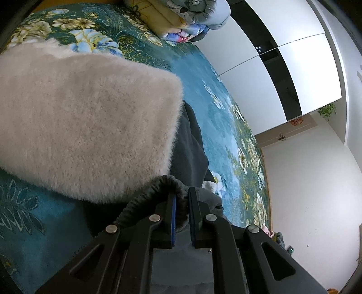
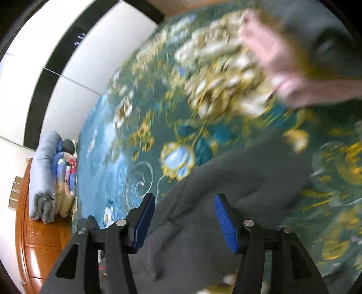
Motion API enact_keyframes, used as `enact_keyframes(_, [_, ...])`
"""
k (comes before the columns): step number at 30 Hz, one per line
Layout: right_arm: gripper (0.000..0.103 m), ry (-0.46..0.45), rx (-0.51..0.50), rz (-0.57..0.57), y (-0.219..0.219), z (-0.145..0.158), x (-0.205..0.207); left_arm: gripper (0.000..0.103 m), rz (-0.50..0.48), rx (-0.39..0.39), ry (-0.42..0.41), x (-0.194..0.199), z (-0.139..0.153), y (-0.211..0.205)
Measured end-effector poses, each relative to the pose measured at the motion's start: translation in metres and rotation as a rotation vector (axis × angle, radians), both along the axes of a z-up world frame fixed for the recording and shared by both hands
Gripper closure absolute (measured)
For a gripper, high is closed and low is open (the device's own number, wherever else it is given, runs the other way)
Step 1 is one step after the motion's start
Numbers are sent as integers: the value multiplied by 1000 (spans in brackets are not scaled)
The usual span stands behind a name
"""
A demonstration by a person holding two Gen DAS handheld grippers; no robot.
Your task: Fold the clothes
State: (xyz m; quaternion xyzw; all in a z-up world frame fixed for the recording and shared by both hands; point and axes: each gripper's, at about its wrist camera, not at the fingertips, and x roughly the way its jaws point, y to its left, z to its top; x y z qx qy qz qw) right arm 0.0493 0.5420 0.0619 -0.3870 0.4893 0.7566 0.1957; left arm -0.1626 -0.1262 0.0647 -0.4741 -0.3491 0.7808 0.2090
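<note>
My left gripper [image 1: 182, 194] is shut on the gathered elastic band of a dark grey garment [image 1: 190, 144], which trails away over the bed. A folded fluffy beige sweater [image 1: 86, 122] lies just left of it on the teal floral bedspread [image 1: 217, 90]. In the right wrist view, which is blurred, my right gripper [image 2: 184, 201] is open, with the same dark grey garment [image 2: 237, 185] lying between and beyond its fingers on the bedspread [image 2: 140, 126]. A hand [image 2: 278, 67] shows at the upper right of that view.
A rolled pile of bedding [image 1: 181, 18] sits at the far end of the bed; it also shows in the right wrist view [image 2: 54, 178] against a wooden headboard [image 2: 38, 239]. White wardrobe doors [image 1: 294, 74] and a wall stand past the bed's edge.
</note>
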Motion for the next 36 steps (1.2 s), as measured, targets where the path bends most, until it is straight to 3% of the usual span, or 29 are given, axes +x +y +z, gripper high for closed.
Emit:
enact_keyframes(5, [44,-154,-41,-139,1,-28,-30,94,-7,-19,6,-2,1,3])
enact_keyframes(11, [46,-294,-3,-226,-2,-41,-39,94,-14,-40,17,-2,1,6])
enact_keyframes(15, [74,-316,-4,-239,0,-43,-33,94,-13,-37,18,-1,1,6])
enact_keyframes(18, [91,-266,-48,-225,6,-45,-18,94,-11,-31,16,0,0,5])
enact_keyframes(21, [97,-148,-112,-218,11,-39,2,94,-2,-25,13,1,2,4])
enact_keyframes(30, [98,209,-125,-130,-1,27,77,94,-33,61,104,29,29,-14])
enact_keyframes(36, [98,290,-58,-70,-20,49,155,94,-77,98,166,66,34,-30])
